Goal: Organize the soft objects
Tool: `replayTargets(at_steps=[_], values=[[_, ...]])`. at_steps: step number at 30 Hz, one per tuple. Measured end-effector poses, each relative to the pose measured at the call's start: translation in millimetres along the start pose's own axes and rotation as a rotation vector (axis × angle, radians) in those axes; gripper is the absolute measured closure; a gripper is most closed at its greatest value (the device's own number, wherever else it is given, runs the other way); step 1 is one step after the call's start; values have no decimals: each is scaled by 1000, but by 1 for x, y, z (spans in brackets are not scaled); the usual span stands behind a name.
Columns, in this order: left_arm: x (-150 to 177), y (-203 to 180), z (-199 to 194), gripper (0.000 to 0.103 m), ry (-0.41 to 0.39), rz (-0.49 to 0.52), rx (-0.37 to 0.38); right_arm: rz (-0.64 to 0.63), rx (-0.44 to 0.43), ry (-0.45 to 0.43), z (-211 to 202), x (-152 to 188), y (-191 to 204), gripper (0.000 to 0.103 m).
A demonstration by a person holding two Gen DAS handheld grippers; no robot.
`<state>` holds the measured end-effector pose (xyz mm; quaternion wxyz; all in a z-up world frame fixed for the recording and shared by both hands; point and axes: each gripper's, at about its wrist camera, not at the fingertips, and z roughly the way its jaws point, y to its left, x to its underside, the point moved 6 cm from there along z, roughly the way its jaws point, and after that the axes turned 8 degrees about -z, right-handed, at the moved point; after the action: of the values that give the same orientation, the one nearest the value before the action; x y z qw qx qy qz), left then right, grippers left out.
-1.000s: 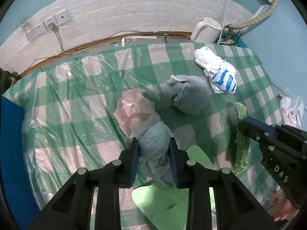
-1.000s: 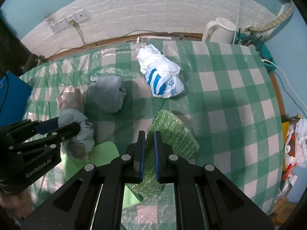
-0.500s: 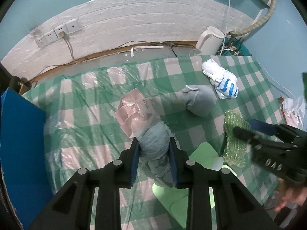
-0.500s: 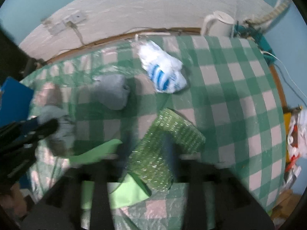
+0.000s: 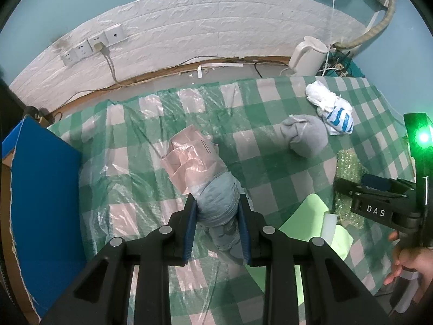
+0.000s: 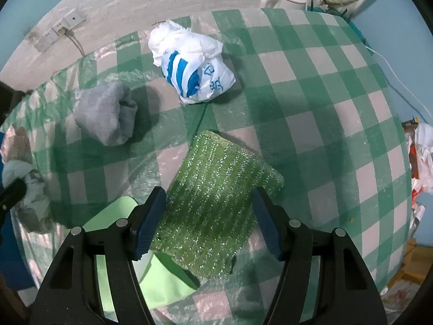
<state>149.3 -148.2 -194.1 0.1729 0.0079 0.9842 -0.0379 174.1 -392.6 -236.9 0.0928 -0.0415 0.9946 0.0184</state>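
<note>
Grey cloth bundle sits pinched in left gripper; right gripper spread over sponge; sorting barely begun.

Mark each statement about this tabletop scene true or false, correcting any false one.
1. The left hand-held gripper grips a blue-grey cloth bundle. True.
2. The right hand-held gripper is shut tight. False: its jaws stand apart over the sparkly green sponge cloth.
3. The white and blue plastic bag lies on the checked tablecloth. True.
4. The grey sock ball sits on the kettle. False: it rests on the tablecloth.
</note>
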Motion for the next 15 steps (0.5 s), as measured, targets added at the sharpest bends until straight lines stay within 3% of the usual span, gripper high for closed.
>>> replayTargets(at_steps=[6, 7, 10, 13, 15], values=[[4, 3, 7, 74, 17, -3, -6, -50, 42, -22, 2, 0, 7, 39], [4, 3, 8, 74, 20, -1, -5, -63, 53, -25, 2, 1, 7, 46], [5, 1, 8, 74, 22, 4, -4, -88, 87, -42, -1, 5, 6, 79], [5, -1, 6, 74, 18, 11, -1, -83, 55, -43, -2, 5, 1, 89], [5, -2, 3, 74, 13, 16, 1, -84, 48, -49, -5, 6, 0, 91]])
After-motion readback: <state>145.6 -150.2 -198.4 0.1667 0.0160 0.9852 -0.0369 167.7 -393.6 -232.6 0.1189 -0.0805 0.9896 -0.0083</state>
